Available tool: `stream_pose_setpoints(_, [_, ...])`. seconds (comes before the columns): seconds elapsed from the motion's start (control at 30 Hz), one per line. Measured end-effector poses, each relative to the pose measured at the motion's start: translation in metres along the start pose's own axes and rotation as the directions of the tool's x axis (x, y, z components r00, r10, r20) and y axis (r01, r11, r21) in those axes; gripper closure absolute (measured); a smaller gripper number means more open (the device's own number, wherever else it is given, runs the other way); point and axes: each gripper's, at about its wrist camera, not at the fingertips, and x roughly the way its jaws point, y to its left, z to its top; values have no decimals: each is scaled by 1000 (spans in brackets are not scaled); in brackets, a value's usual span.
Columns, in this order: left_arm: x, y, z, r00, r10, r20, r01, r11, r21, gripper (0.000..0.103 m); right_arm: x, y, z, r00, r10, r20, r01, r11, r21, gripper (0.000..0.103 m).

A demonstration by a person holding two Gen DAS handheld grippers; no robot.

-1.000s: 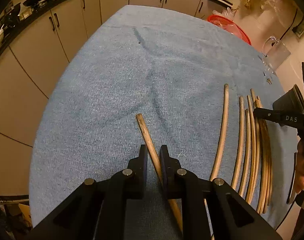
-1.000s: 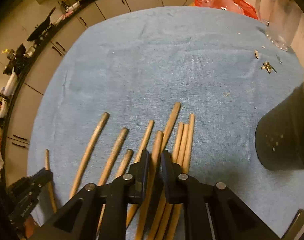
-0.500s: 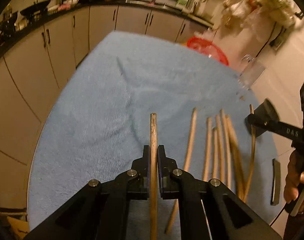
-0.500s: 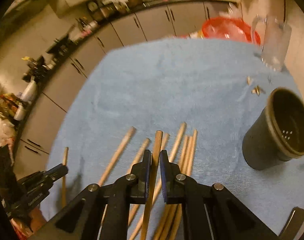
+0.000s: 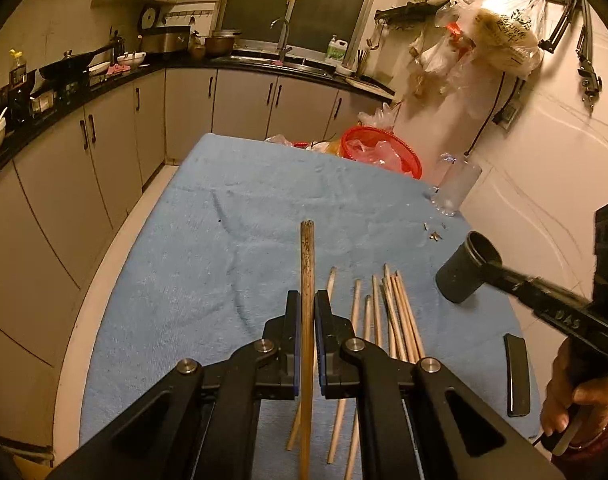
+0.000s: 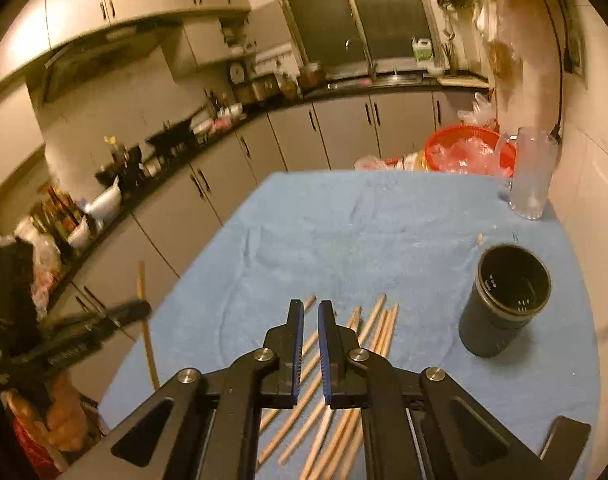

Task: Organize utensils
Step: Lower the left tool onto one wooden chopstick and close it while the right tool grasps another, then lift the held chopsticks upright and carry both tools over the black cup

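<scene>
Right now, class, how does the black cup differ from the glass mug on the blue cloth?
The black cup is opaque, with no handle; the glass mug is clear, with a handle. The black cup stands near the chopsticks; the glass mug stands farther off, by the red basket. Both stand open-topped on the blue cloth.

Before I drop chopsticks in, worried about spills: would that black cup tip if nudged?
The black cup stands upright, empty, taller than wide: probably light, and a rim bump could tip it. The blue towel under it looks nappy, so it likely grips rather than slides.
</scene>
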Motion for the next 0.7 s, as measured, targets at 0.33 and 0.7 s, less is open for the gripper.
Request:
stream_pose_setpoints(0.33, [9,1,-1,1000,-6,-20,5,1000,-12,96,115,-53,4,946,5,-323,41,990,137,90])
stream_pose_setpoints(0.7, [19,6,-2,999,-23,-39,22,1000,-23,96,171,-58,4,908,-75,-412,127,987,100,90])
